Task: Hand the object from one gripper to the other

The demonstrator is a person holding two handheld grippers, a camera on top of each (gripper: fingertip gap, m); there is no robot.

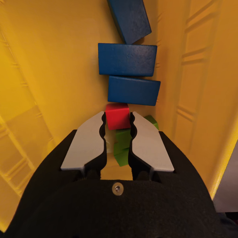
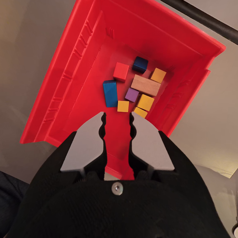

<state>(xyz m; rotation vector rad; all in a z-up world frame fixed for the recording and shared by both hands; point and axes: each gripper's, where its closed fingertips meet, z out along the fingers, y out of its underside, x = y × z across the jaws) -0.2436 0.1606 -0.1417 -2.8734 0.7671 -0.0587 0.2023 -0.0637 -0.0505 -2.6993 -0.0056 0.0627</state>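
Note:
In the left wrist view my left gripper [image 1: 117,113] reaches down into a yellow bin [image 1: 58,77]. Its jaws are open and stand close on either side of a red cube [image 1: 117,117], which fills the gap between the fingertips. The cube rests tilted on green blocks [image 1: 122,144]. In the right wrist view my right gripper [image 2: 117,114] is open and empty. It hovers above the near part of a red bin [image 2: 83,77]. Neither gripper shows in the other's view.
Three blue blocks [image 1: 127,59] lie in a row beyond the red cube in the yellow bin. The red bin holds several blocks: a red cube [image 2: 121,72], a blue block [image 2: 110,94], yellow cubes [image 2: 123,106], a purple cube [image 2: 132,94] and a plain wooden block [image 2: 145,85]. It stands on a grey table [image 2: 25,64].

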